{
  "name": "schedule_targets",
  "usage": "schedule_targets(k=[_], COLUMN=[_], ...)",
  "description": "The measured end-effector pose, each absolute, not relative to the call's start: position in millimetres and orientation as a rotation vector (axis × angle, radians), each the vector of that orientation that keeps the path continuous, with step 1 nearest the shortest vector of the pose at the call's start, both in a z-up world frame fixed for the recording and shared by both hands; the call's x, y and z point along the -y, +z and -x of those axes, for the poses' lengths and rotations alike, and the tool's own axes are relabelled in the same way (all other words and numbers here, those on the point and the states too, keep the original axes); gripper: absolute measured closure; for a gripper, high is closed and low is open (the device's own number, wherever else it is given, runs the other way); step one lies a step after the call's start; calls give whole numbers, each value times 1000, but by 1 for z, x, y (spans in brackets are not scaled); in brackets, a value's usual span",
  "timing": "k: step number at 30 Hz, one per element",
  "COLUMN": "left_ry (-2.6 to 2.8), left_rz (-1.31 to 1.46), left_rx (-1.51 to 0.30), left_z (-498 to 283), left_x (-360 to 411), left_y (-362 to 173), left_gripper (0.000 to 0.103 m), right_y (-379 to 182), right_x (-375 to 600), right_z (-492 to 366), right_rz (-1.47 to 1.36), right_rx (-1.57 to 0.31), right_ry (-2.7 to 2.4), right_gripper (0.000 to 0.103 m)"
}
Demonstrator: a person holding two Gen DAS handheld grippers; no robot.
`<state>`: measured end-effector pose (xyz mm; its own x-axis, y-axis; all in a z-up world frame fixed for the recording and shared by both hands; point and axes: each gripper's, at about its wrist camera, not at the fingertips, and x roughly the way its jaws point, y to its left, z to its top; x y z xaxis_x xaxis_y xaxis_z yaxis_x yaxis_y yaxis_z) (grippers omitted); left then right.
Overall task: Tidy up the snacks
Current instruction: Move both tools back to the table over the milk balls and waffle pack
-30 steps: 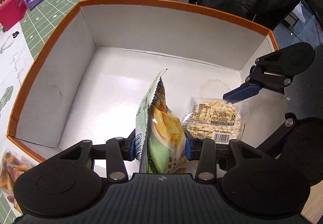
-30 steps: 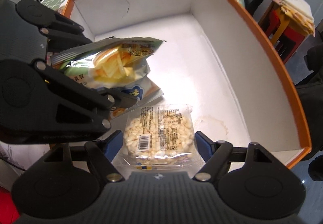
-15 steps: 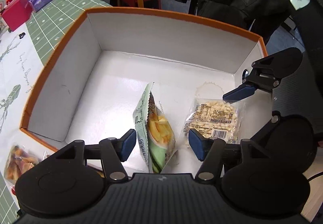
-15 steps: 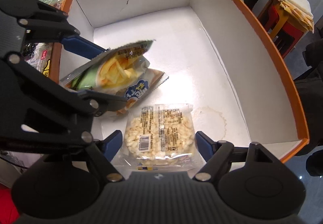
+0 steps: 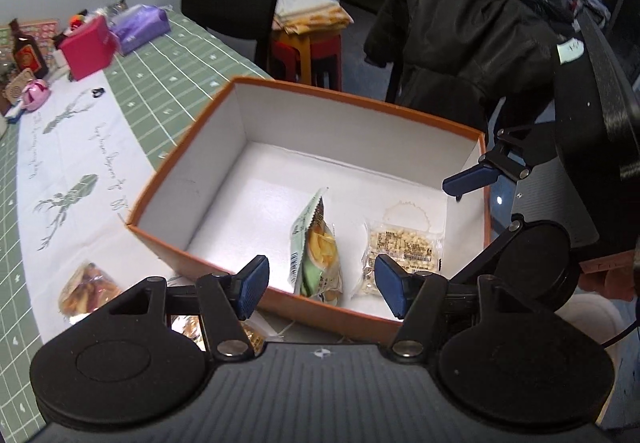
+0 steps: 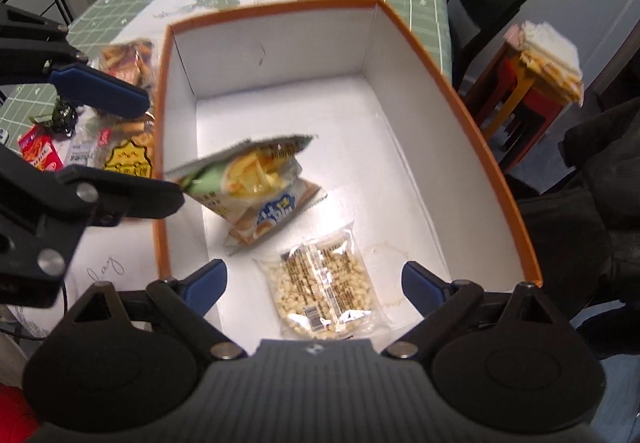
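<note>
Both snacks are down in the orange-rimmed box (image 5: 172, 179), and both pairs of tongs stand empty above it. The left tongs (image 5: 318, 283) have just been opening, their blue pads apart with nothing pressed between them; the green chip bag (image 5: 318, 247) sits beyond and between those pads, propped on its edge on the box floor, leaning over a flat blue-and-white packet (image 6: 276, 215) that the right-hand view shows beneath it. The right tongs (image 6: 314, 283) have just been opening wider too, and the clear pack of puffed grains (image 6: 324, 291) lies flat on the floor between and just ahead of their pads, untouched by either.

To my eye the drop-off step is finished, and both hands are clearing the box.

More snacks wait on the surface (image 5: 72, 163) outside the box wall, off to the left of the left tongs: an orange-brown packet (image 5: 86, 289) nearest, with a yellow-labelled one (image 6: 128, 159) and a red one (image 6: 40, 153) among others. The next move, I'd judge, calls for swinging a pair of open tongs out over the wall to one of those, lowering the pads to either side of it and closing gently, since these bags are soft and crinkly.
</note>
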<state>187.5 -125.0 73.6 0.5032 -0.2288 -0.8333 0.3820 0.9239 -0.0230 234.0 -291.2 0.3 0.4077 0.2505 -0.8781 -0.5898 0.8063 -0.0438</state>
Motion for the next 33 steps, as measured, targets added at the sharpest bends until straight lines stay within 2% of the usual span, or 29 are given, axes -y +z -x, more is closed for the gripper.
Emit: schedule_targets(k=[4, 9, 13, 15, 24, 33], left_ry=[-325, -305, -283, -262, -138, -4], left_rz=[-162, -167, -133, -103, 47, 115], left_rx=[-900, -807, -754, -733, -751, -834], left_z=[-163, -128, -108, -99, -82, -85], left_x=[111, 94, 76, 66, 4, -34], left_y=[91, 110, 116, 115, 75, 16], left_gripper=[30, 28, 27, 25, 25, 26], right_y=[12, 23, 32, 31, -15, -71], right_x=[287, 276, 267, 260, 216, 166], right_z=[-211, -180, -152, -139, -107, -100], right_rz=[331, 277, 183, 149, 0, 170], right_rx=[-944, -824, -686, -626, -572, -587], right_ry=[526, 541, 606, 622, 659, 641], right_gripper=[12, 20, 23, 30, 31, 32])
